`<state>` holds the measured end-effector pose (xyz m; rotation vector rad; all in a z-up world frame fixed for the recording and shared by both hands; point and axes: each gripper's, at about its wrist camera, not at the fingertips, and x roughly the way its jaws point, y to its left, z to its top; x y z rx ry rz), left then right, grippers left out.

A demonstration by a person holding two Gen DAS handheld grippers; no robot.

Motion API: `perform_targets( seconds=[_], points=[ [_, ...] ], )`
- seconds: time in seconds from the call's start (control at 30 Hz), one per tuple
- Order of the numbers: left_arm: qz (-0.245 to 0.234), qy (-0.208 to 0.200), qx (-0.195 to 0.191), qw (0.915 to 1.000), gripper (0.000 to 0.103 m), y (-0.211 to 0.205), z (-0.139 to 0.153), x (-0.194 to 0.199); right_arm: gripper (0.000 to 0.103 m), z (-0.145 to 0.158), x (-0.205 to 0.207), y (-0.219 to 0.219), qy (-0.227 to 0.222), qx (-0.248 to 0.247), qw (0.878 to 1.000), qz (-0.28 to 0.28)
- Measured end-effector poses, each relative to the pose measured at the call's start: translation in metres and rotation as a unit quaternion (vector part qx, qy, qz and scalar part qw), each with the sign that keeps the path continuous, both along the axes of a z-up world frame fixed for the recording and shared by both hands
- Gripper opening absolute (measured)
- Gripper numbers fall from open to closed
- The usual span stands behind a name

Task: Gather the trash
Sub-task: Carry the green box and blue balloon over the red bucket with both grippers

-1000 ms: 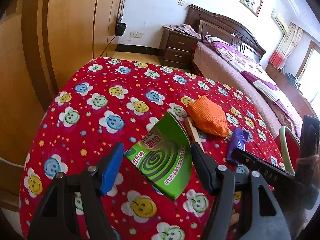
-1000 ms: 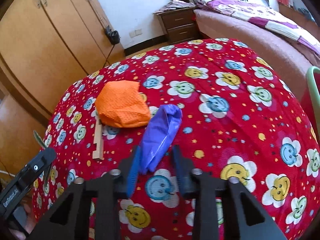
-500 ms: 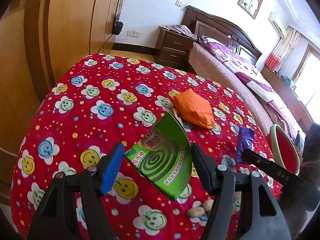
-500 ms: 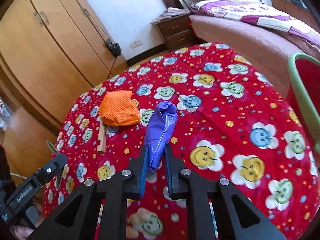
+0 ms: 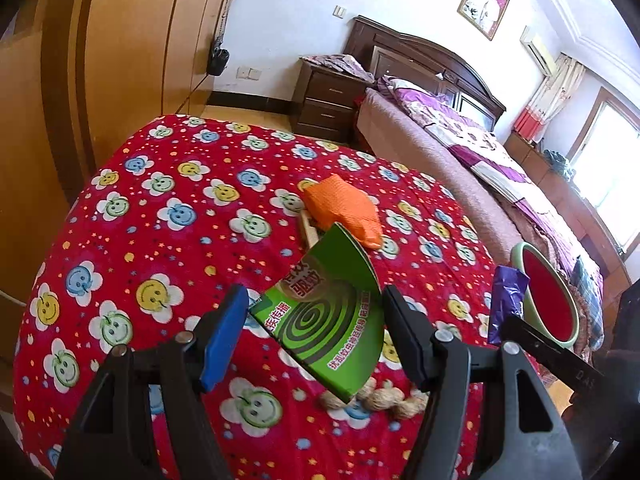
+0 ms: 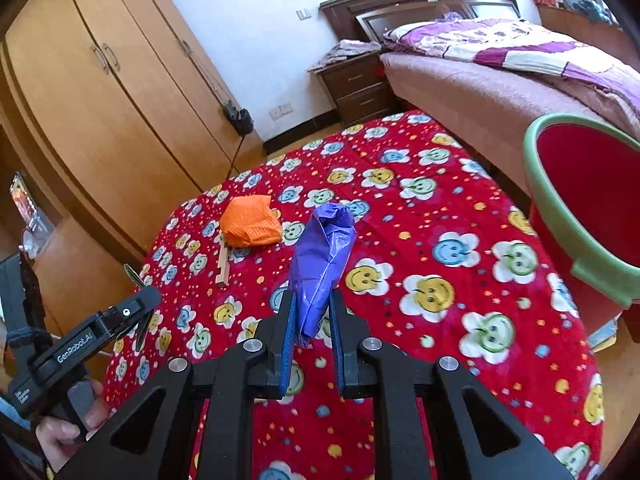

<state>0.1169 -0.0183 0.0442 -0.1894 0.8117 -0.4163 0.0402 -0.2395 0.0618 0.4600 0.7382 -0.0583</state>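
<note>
Both pieces of trash are lifted clear of the table [image 5: 168, 216] and on their way, I'd say, to the red bin [image 6: 592, 200] with the green rim that stands just off the table's right edge. The carrying step is in hand; what comes next, by my reckoning, is to swing each tool over that rim and let go so the piece drops inside and not onto the floor.

The right tool [image 6: 313, 320] has its jaws drawn close together, pinching the lower end of a crumpled purple wrapper [image 6: 322, 256]; the wrapper stands up from between the jaws, limp and light, so it may cling or flutter on release. It is the nearer of the two to the bin.

The left tool [image 5: 316, 320] is spread much wider, its jaws bearing on the two sides of a green mosquito-coil box [image 5: 324, 312], flat and tilted, one corner pointing down. The box fills the gap, so the grip looks firm enough, though cardboard held by its edges could slip.

Left on the flowered cloth are an orange mesh bag [image 5: 342, 210], a small wooden stick [image 6: 223, 262] just beside it, and a few peanuts [image 5: 376, 398] near the front edge, under the box. Those are still to be gathered.
</note>
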Motion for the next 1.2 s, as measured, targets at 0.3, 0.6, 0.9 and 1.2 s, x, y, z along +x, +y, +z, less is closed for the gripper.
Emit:
perform_targets(
  seconds=[0.3, 0.6, 0.9, 1.2],
  points=[
    [-0.015, -0.004, -0.004, 0.9999, 0.068, -0.014, 0.01, -0.013, 0.016, 0.013, -0.031, -0.012, -0.021, 0.001, 1.0, -0.01],
    [-0.033, -0.012, -0.003, 0.9994, 0.068, -0.031, 0.019, -0.026, 0.016, 0.018, -0.052, -0.027, -0.035, 0.007, 0.999, -0.025],
    [-0.055, -0.01, -0.008, 0.9984, 0.068, -0.048, 0.028, -0.034, 0.016, 0.023, -0.069, -0.045, -0.052, 0.007, 0.998, -0.039],
    [-0.092, -0.008, -0.016, 0.9956, 0.068, -0.078, 0.039, -0.043, 0.016, 0.023, -0.089, -0.077, -0.068, 0.016, 0.995, -0.072]
  ],
)
